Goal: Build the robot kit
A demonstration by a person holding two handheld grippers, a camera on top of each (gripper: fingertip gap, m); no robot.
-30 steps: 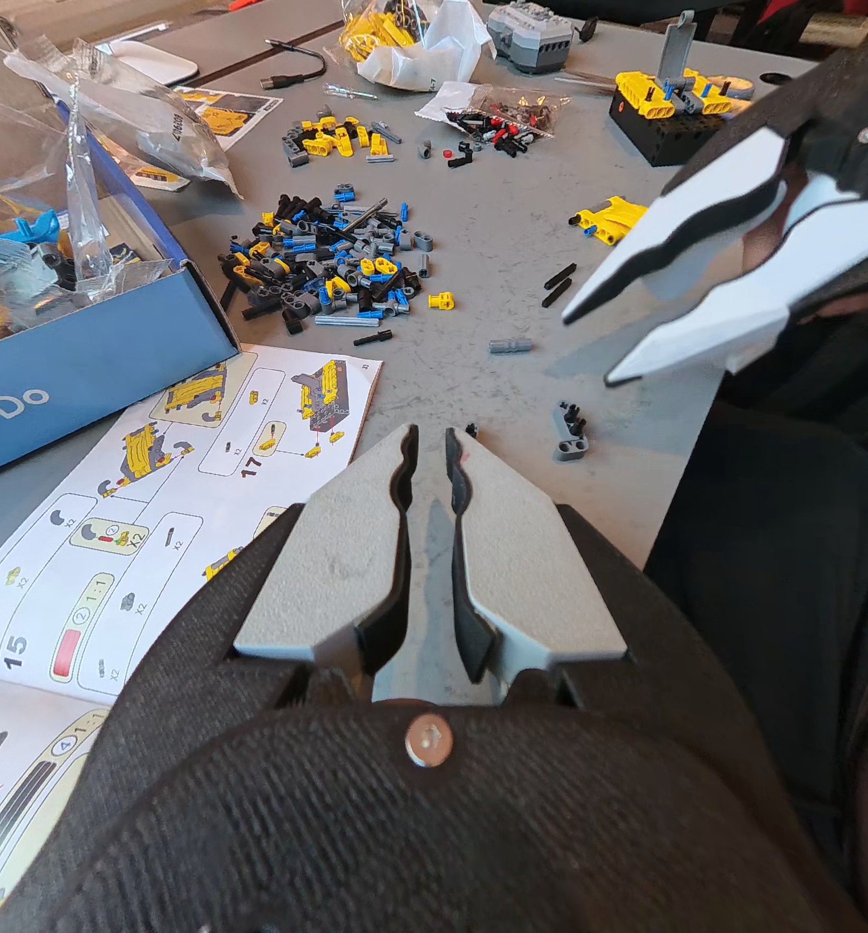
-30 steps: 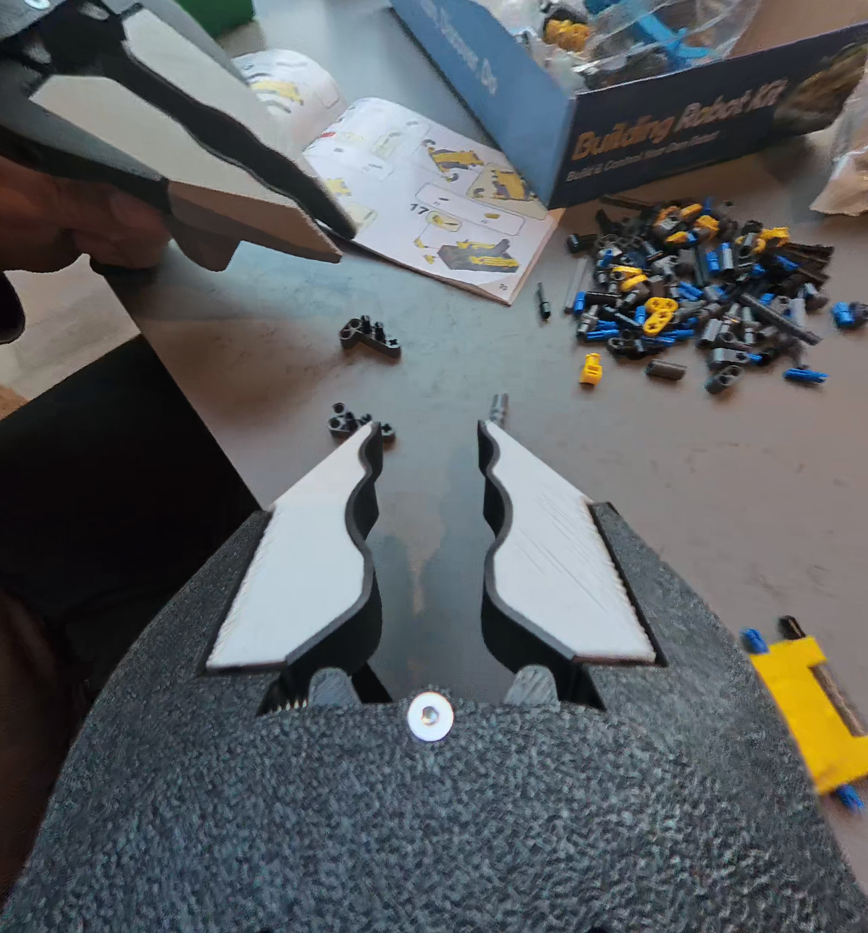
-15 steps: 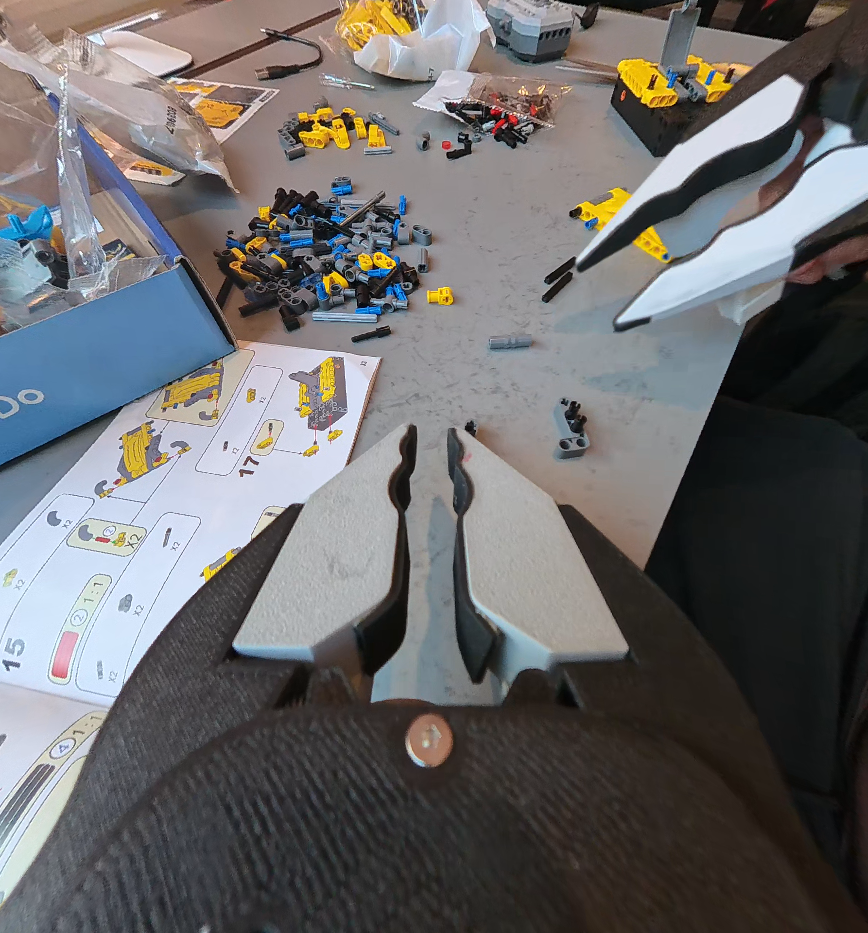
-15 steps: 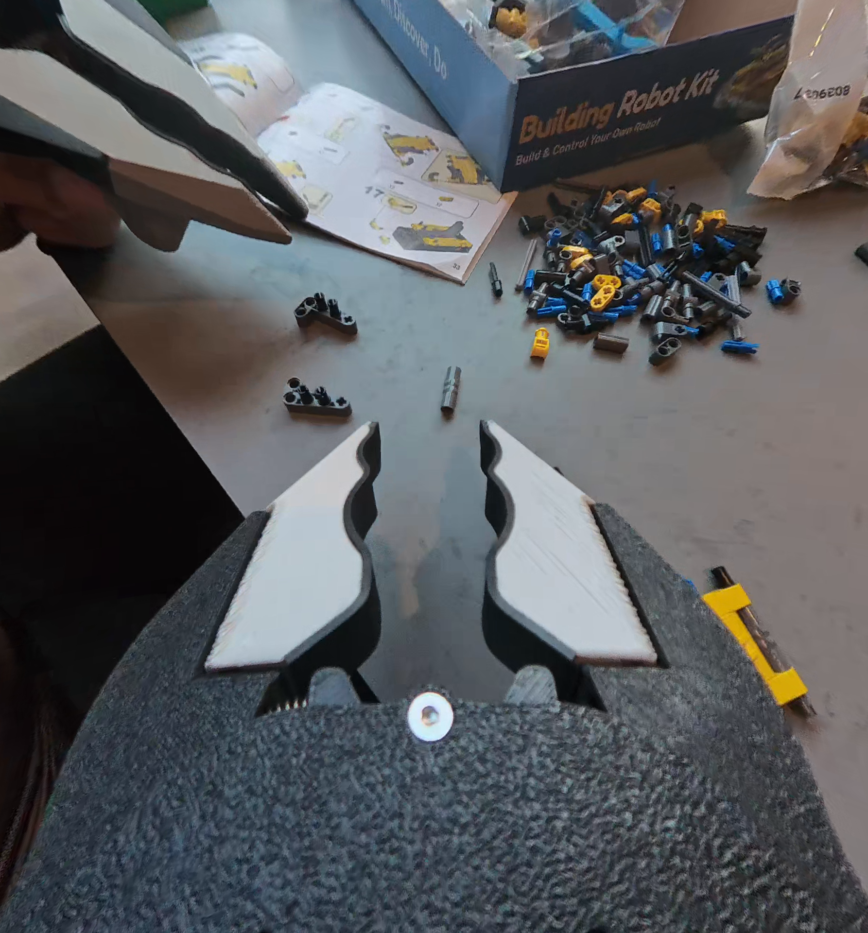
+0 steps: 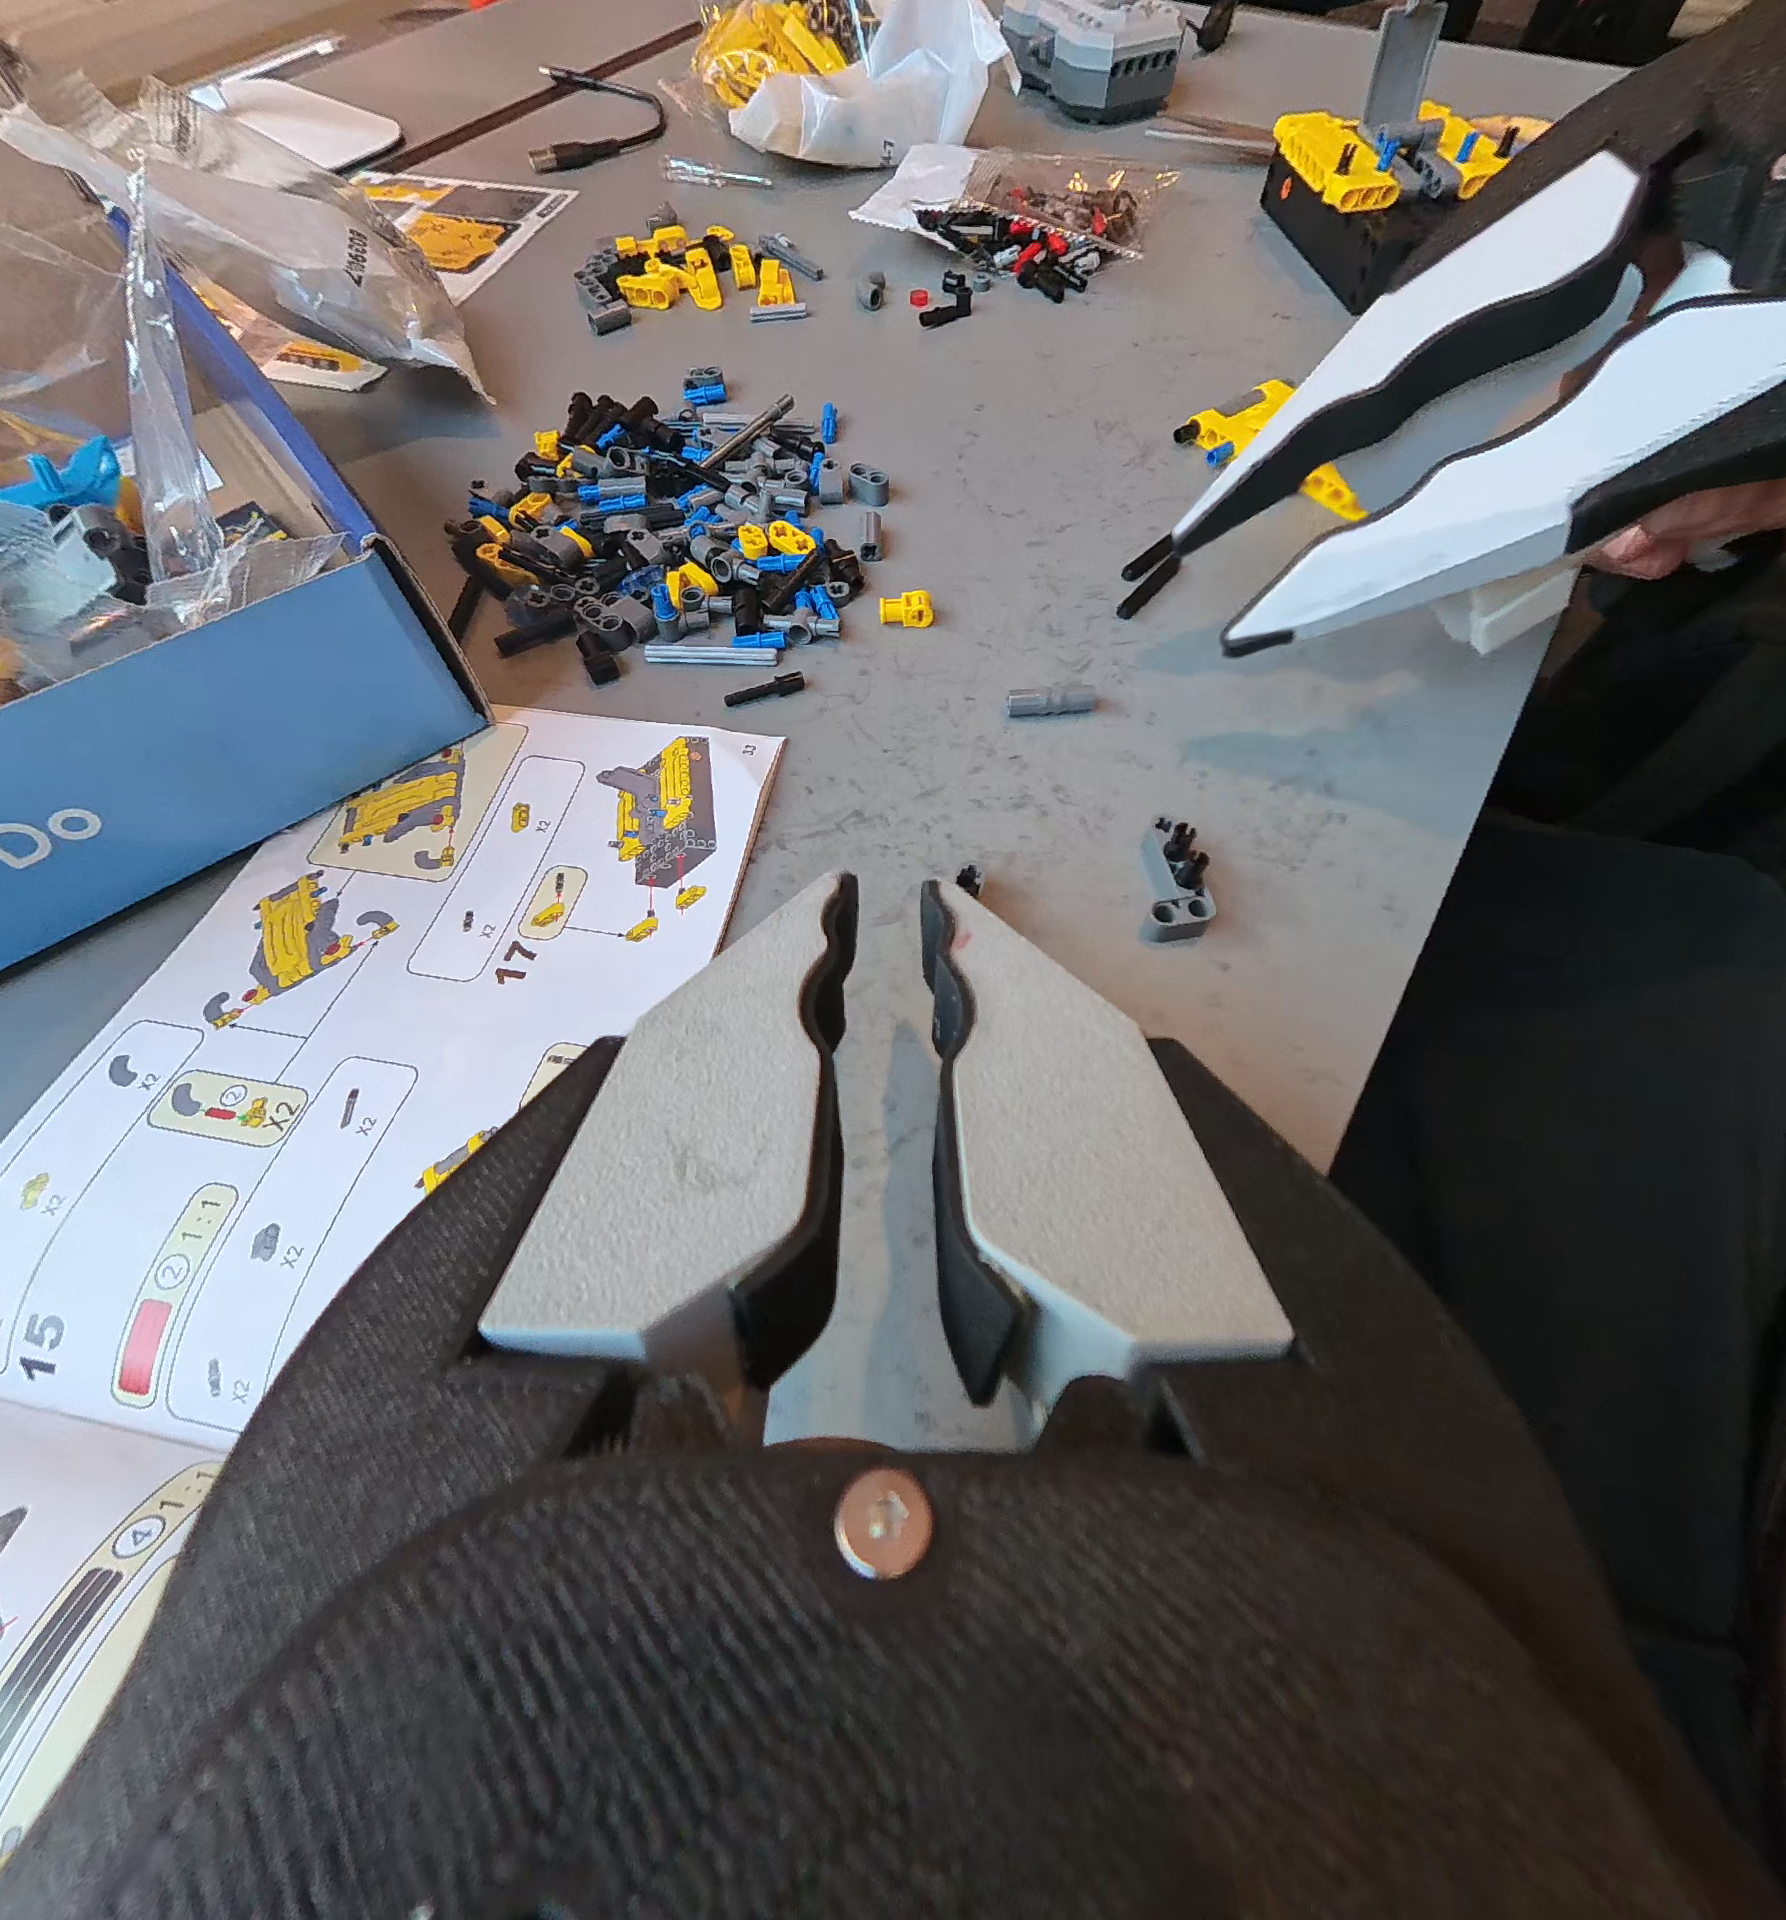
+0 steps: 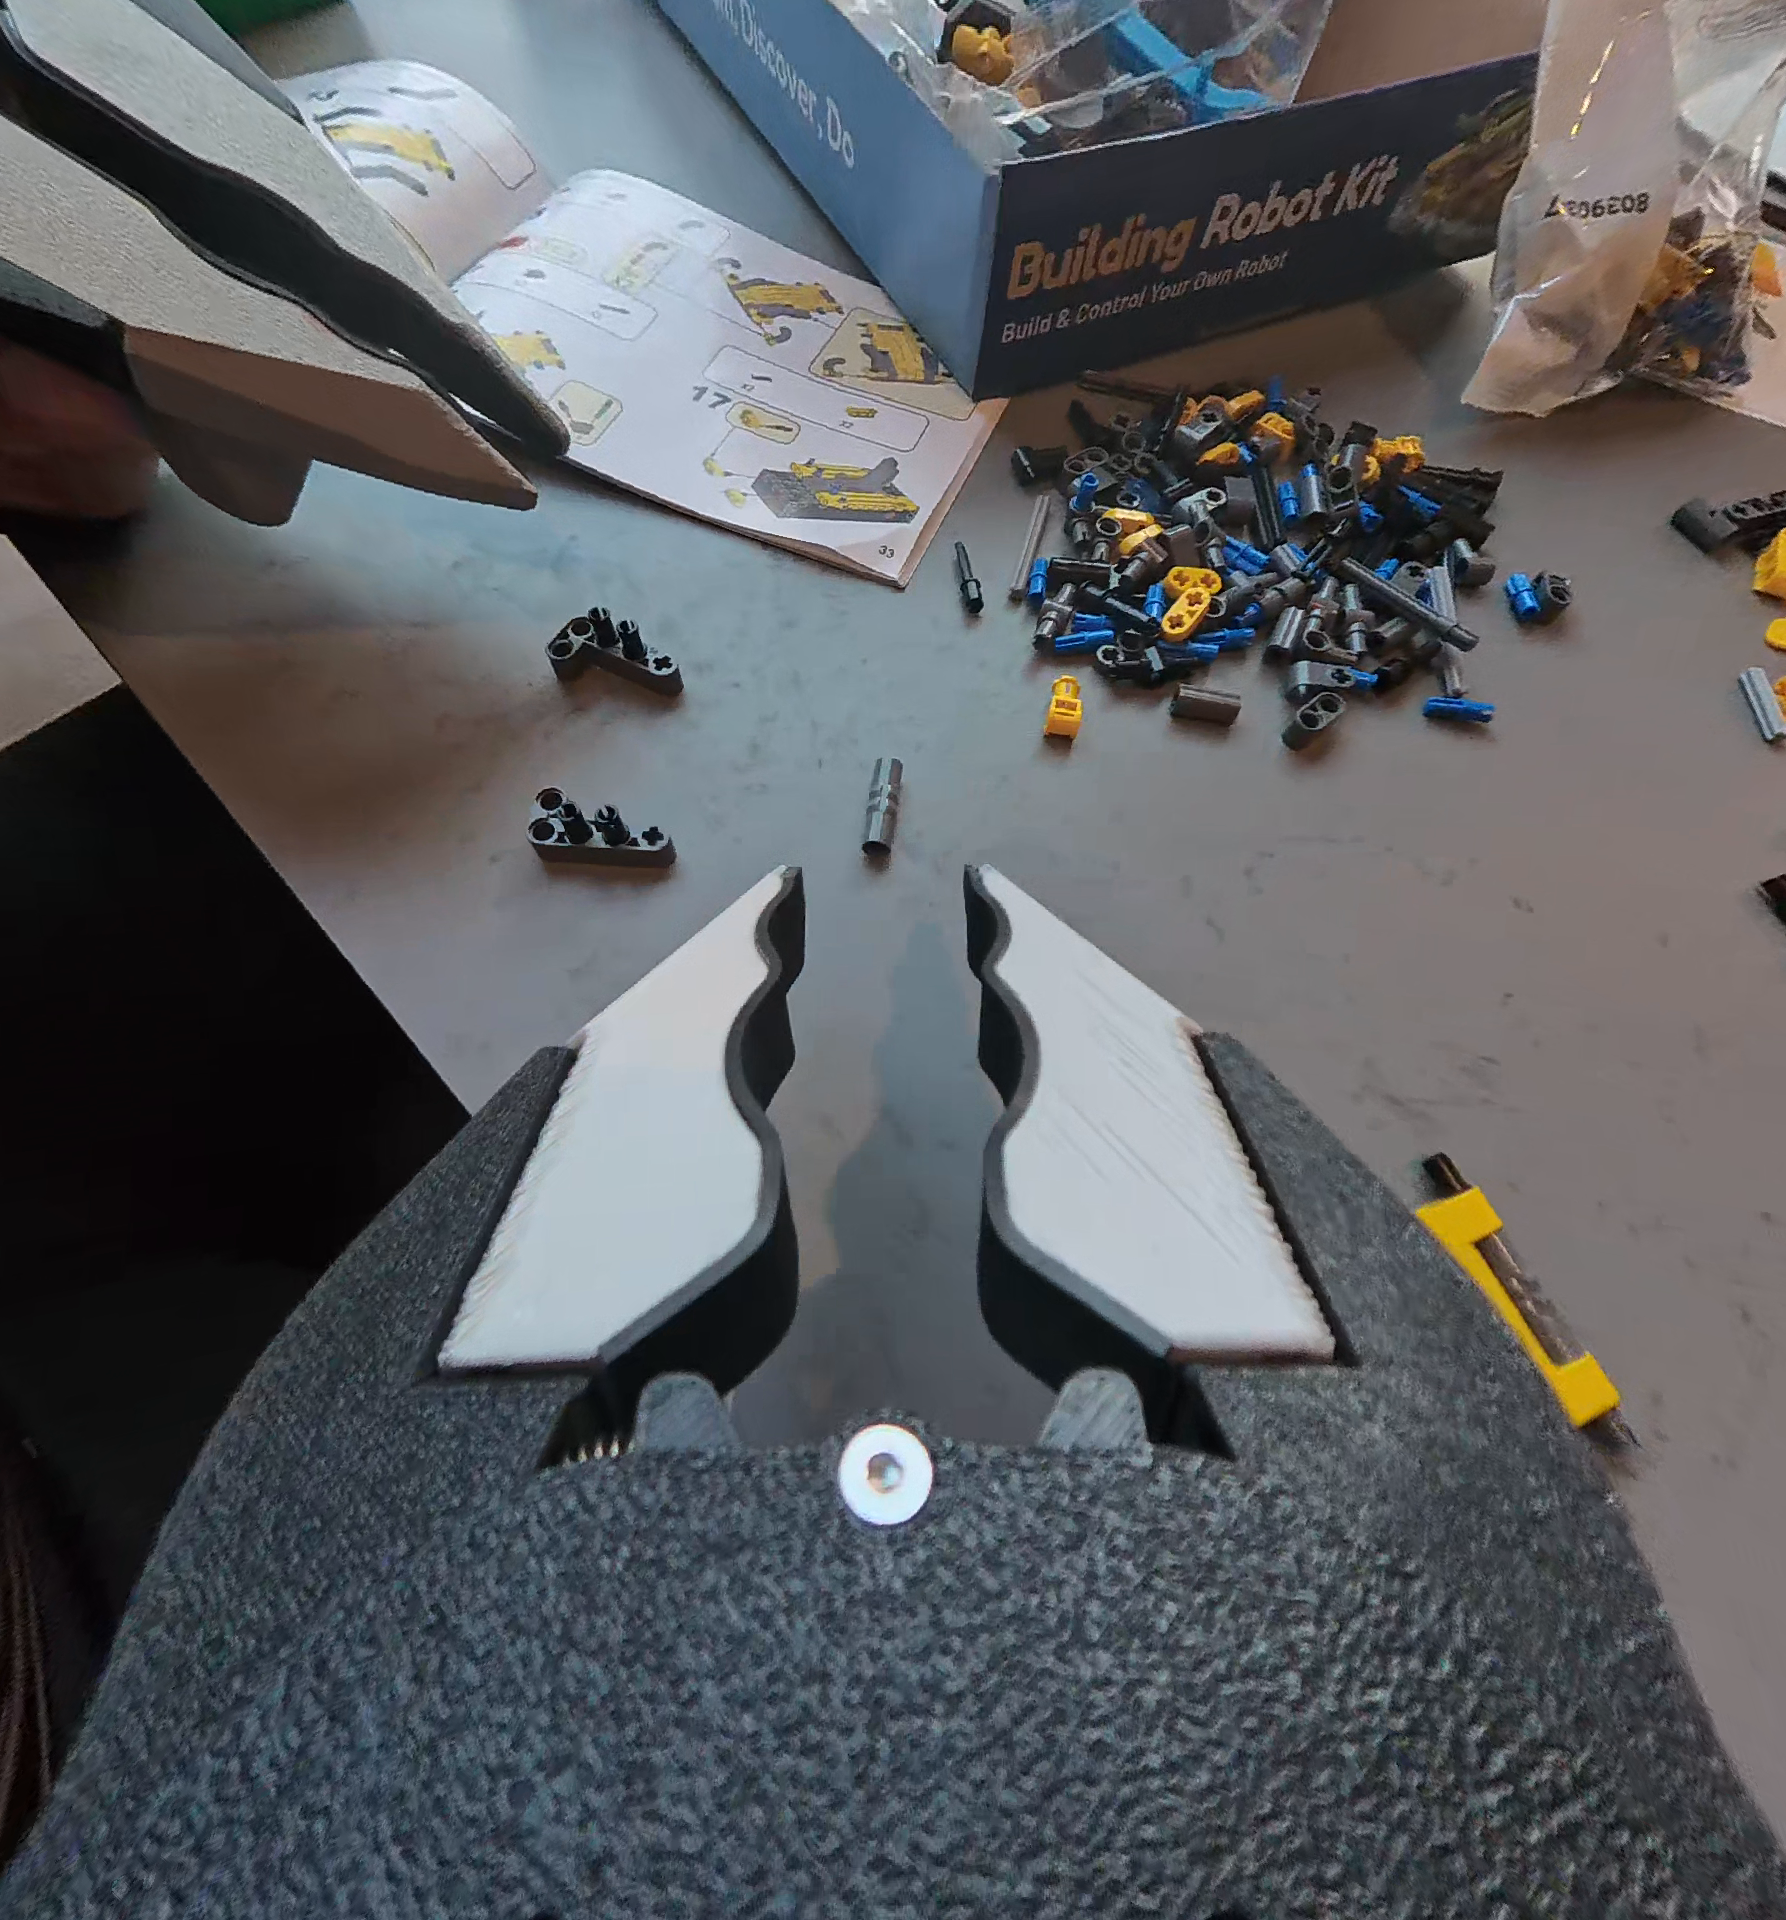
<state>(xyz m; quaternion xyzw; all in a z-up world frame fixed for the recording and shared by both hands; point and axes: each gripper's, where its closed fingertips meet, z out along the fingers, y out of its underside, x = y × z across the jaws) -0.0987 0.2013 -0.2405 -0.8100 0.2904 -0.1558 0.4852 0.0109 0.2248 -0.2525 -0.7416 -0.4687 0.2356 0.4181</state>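
My right gripper [image 6: 881, 878] is open and empty, held above the grey table. A small grey connector pin [image 6: 881, 805] lies just ahead of its tips. Two bent dark liftarms with black pins [image 6: 603, 831] [image 6: 614, 655] lie to the left near the table edge. My left gripper [image 5: 889, 888] is open by a narrow gap and empty, over the edge of the instruction booklet [image 5: 349, 987]. One liftarm [image 5: 1175, 883] lies to its right; the other is mostly hidden behind its right finger. In the left wrist view the right gripper [image 5: 1211, 597] hovers above the pin [image 5: 1050, 701].
A pile of small black, blue, grey and yellow parts [image 5: 681, 530] [image 6: 1263, 561] lies mid-table, with a yellow connector [image 6: 1062, 707] beside it. A blue kit box [image 5: 193, 748] with plastic bags stands behind the booklet. A yellow piece [image 6: 1512, 1299] lies at my right. The table edge [image 5: 1408, 987] borders a person's dark clothing. To reach the pin [image 5: 1050, 701] in a straight line is about 4 cm for my right fingers, about 10 cm for my left. It turns up in the right wrist view [image 6: 885, 812] as well.
My right gripper has drawn back and up from the table, so the grey pin now lies clear ahead of its tips. The left gripper has stayed still.
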